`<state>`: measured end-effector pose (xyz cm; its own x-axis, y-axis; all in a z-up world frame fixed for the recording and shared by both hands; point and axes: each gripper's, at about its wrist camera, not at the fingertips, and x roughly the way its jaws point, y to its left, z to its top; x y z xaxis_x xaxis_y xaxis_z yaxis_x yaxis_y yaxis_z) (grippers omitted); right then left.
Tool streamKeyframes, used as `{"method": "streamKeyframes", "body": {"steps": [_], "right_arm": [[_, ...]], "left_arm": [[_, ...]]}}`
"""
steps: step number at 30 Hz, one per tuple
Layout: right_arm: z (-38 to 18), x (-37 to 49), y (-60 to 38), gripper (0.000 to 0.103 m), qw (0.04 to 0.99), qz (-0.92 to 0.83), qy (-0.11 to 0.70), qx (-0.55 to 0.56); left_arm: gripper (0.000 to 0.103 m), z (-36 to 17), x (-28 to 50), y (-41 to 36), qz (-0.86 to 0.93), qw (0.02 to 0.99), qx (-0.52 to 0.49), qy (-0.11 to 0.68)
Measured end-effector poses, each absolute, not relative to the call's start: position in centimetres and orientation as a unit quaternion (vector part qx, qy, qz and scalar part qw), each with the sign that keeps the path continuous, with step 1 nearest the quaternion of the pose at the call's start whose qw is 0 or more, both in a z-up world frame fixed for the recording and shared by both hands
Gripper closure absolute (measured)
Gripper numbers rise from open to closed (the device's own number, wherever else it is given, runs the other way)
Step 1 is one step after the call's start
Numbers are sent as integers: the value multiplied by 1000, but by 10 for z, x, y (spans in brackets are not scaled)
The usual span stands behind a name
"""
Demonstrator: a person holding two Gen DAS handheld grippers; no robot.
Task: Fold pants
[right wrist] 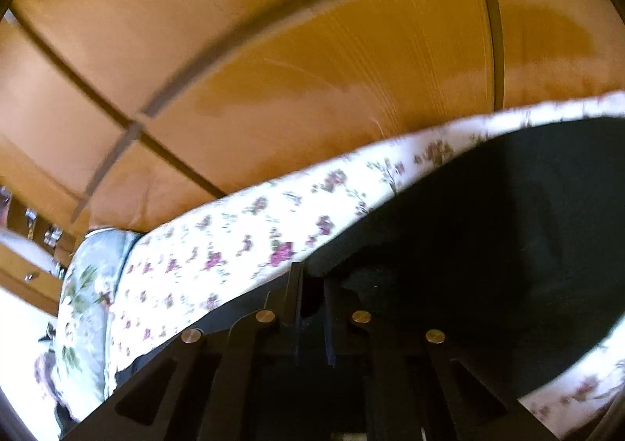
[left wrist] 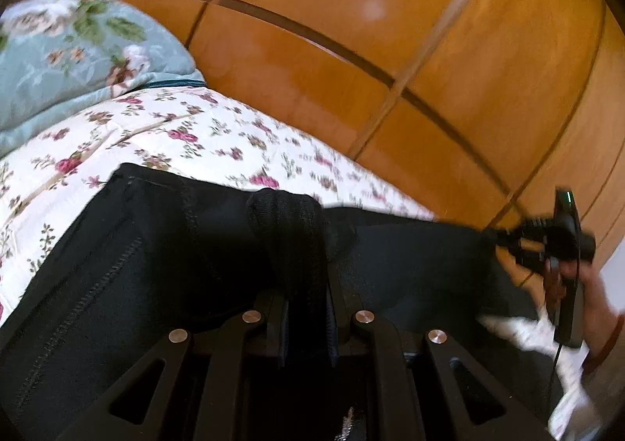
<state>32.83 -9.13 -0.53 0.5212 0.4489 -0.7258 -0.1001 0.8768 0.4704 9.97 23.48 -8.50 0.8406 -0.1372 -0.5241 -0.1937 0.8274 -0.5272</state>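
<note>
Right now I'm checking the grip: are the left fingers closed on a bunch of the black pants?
Yes: the left fingers clamp a bunched fold of the black pants.

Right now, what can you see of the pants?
The pants are black, soft knit-looking cloth with stitched seams, spread over the flowered bedspread. The left gripper has its jaws shut on a bunched ridge of the cloth. The right gripper is shut on another part of it.

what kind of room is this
Most likely a bedroom. The black pants lie on a flower-print bedspread, a blue floral pillow or quilt is bunched at one end, and wide wooden wardrobe doors stand right behind the bed.
</note>
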Motion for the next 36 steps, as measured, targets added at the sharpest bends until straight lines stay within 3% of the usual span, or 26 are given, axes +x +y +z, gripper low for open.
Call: {"method": "streamKeyframes", "body": {"steps": [12,19,26,36], "right_arm": [[41,223,-107,94,869,245,392,178],[21,149,-103,94,886,261,353,148],[-36,94,-80,94,892,261,358,94],[-91,114,-92,94,859,259,414,153]], "left_arm": [[89,-18,65,272,19,936,-312,162],[89,-49,29,277,32,921,-353,163],[87,-96,1,282,52,899,-390,191],[66,-108,-28,275,44,884,-424,191]]}}
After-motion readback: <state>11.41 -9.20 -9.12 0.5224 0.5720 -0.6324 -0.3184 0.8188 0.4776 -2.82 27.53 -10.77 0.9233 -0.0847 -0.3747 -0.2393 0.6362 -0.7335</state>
